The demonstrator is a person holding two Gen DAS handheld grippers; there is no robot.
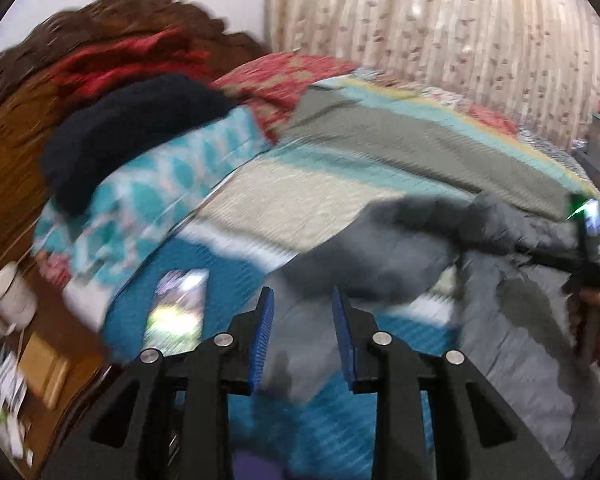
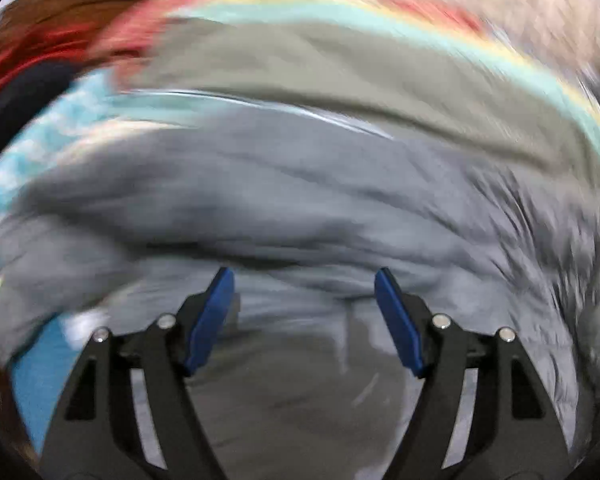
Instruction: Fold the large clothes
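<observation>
Bedspread (image 1: 300, 200) striped under grey garment (image 2: 300, 200); curtain (image 1: 440, 28) behind.

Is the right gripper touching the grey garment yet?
Cannot tell. In the right wrist view the right gripper is open over the grey garment, but blur hides any contact or gap.

Left gripper (image 1: 302, 300): jaws parted, nothing between them, lower centre of frame
Right gripper (image 2: 304, 280): jaws spread wide, nothing gripped, lower centre of frame
</observation>
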